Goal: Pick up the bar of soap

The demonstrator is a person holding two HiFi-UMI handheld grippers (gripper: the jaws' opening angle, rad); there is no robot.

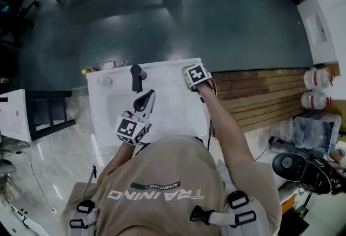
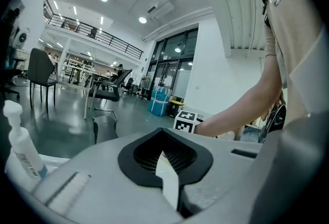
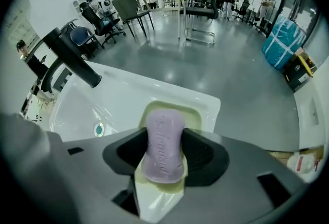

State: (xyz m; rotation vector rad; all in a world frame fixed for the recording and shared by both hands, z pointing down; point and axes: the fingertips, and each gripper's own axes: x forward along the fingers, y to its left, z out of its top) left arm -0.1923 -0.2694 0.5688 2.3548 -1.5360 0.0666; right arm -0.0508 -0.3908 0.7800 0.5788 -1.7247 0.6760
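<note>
Both right gripper [image 3: 164, 138] jaws are spread around the bar of soap [image 3: 163, 153] at the sink [image 3: 154, 89]'s corner. The left gripper [image 2: 162, 141] is closed, empty.

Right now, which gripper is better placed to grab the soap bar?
Right. The right gripper points down with its open jaws either side of the soap bar in its dish. The left gripper sits over the sink, away from it.
</note>
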